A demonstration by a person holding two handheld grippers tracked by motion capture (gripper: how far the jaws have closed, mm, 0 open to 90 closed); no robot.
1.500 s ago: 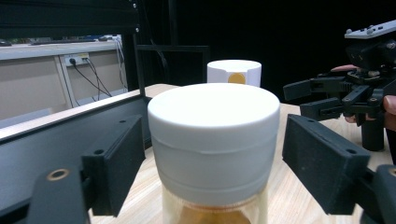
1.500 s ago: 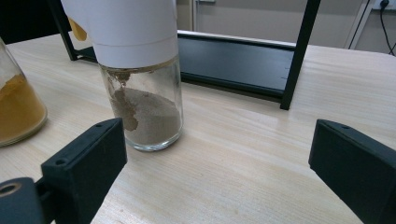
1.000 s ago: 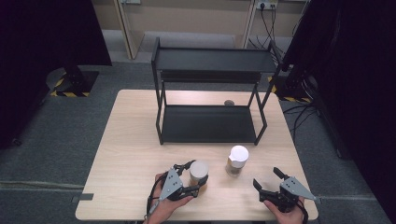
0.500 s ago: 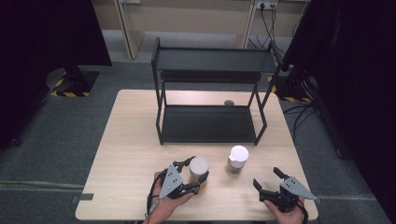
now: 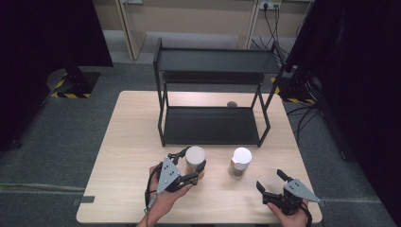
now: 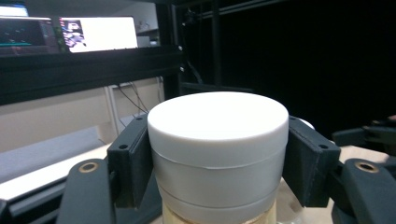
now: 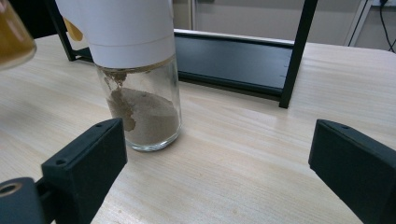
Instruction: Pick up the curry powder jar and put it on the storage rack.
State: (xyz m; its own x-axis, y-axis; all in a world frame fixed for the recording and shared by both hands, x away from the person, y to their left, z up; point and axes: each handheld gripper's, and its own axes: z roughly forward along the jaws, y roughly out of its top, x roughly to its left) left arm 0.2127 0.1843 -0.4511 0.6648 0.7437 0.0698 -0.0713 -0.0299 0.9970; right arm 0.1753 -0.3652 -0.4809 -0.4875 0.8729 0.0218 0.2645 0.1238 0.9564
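My left gripper (image 5: 190, 166) is shut on a white-lidded jar (image 5: 195, 158) with amber contents, held off the table at the front left. In the left gripper view the black pads (image 6: 133, 163) press both sides of the jar's white lid (image 6: 217, 130). A second glass jar (image 5: 240, 162) with a white lid and brown powder stands on the table at front centre. My right gripper (image 5: 272, 182) stands open near the table's front right edge, to the right of that jar (image 7: 137, 84). Nothing lies between its pads (image 7: 93, 163).
A black two-tier rack (image 5: 215, 94) stands at the back of the wooden table (image 5: 132, 137). A small dark round object (image 5: 231, 104) lies on the table behind the rack's lower shelf. Dark curtains flank both sides.
My left gripper has risen with the white-lidded jar, which now shows larger and a little farther up the high view. The right gripper and the powder jar have stayed put.
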